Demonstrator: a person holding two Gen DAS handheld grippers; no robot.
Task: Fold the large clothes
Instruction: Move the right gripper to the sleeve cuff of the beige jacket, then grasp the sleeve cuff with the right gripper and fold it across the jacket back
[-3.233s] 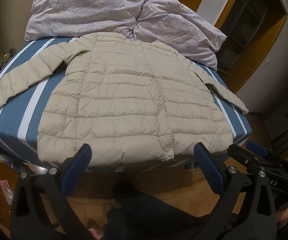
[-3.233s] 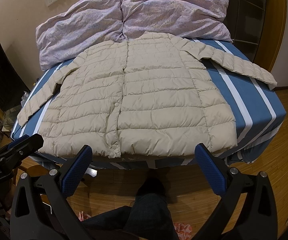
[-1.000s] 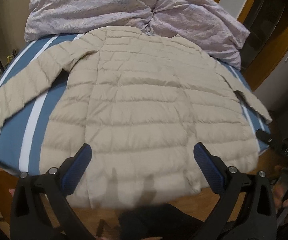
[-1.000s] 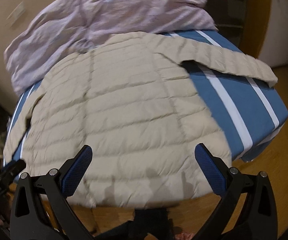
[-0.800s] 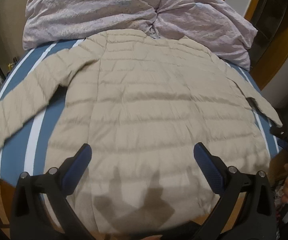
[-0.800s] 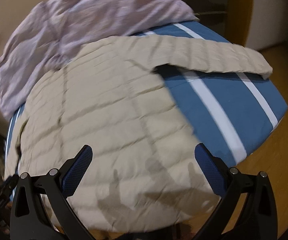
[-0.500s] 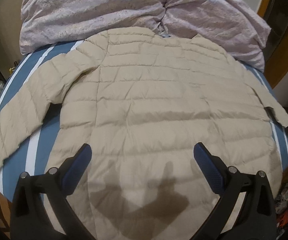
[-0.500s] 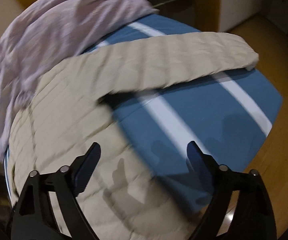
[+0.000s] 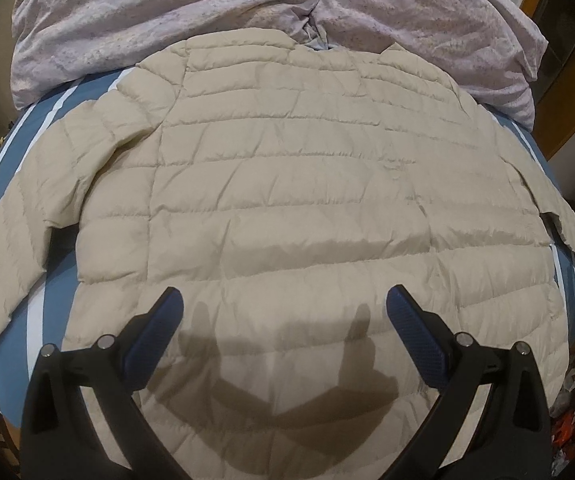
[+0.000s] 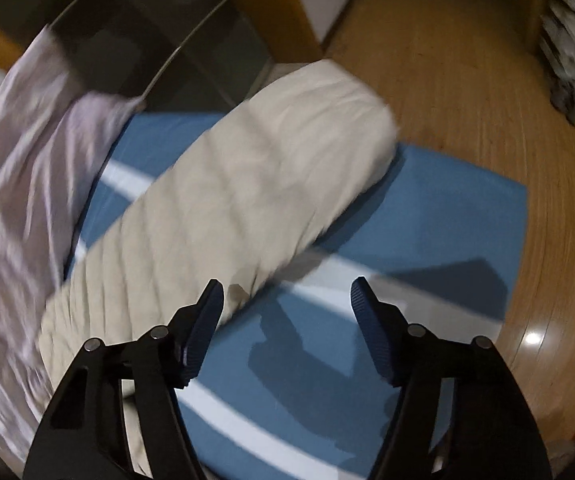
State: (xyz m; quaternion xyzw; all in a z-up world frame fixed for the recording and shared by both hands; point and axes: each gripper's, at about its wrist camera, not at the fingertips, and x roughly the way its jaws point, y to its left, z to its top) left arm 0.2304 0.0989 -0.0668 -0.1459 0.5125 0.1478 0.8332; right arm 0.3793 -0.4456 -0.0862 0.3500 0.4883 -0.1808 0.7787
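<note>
- puffer jacket lies flat on the striped bed sheet, body spread ahead of & under the l gripper; jaws wide apart, nothing btwn them.
- jacket sleeve runs ahead-left of the r gripper; jaws have just been closing, still apart, only sheet btwn them.
- lilac duvet beyond the collar.

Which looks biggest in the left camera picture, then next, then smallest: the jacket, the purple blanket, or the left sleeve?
1. jacket, fills most of the picture
2. purple blanket
3. left sleeve
The blanket lies farther away and is cut off, so it may really be bigger.
</note>
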